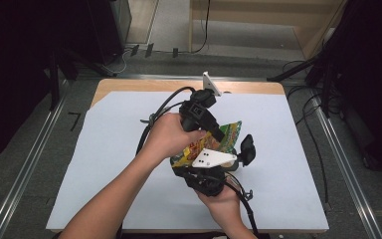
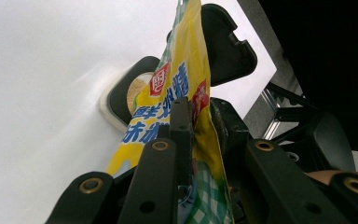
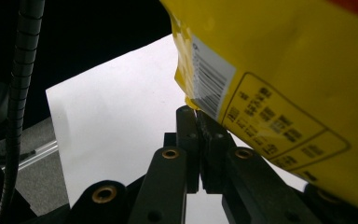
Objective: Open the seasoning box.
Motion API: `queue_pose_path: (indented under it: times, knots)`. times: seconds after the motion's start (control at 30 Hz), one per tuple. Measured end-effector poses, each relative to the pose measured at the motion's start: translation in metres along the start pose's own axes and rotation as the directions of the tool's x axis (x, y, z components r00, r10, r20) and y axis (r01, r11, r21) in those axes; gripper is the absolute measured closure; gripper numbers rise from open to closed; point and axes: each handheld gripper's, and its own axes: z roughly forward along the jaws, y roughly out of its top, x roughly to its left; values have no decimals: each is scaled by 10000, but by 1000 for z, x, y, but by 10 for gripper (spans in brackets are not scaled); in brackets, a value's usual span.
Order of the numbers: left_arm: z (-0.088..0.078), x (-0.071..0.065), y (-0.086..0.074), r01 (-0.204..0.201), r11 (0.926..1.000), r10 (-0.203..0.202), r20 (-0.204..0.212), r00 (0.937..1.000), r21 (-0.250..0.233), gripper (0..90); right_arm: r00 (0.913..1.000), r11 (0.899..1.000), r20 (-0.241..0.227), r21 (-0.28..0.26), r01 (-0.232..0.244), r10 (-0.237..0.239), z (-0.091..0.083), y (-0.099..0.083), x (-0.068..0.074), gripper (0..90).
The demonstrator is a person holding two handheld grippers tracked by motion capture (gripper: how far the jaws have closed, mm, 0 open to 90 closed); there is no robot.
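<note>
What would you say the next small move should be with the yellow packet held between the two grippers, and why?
Probably a gentle pull apart to tear the yellow packet open. The left gripper is shut on its edge, the right gripper pinches a corner beside the barcode, and the packet hangs above the white sheet.

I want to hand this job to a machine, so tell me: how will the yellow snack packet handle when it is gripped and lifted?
The yellow snack packet is thin printed film, so it is probably floppy and light. Its glossy surface may slip. The left gripper is clamped on its flat face and the right gripper is pinching an edge, which suggests thin seams hold best. It looks creased in the high view, so it likely crumples easily.
</note>
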Motion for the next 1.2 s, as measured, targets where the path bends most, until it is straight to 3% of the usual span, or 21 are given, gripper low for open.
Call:
queue_pose_path:
  times: [1.2]
  knots:
    - [0,0,-1,-45,10000,45,85,10000,-36,802,10000,10000,46,35,28,-28,0,0,1,899]
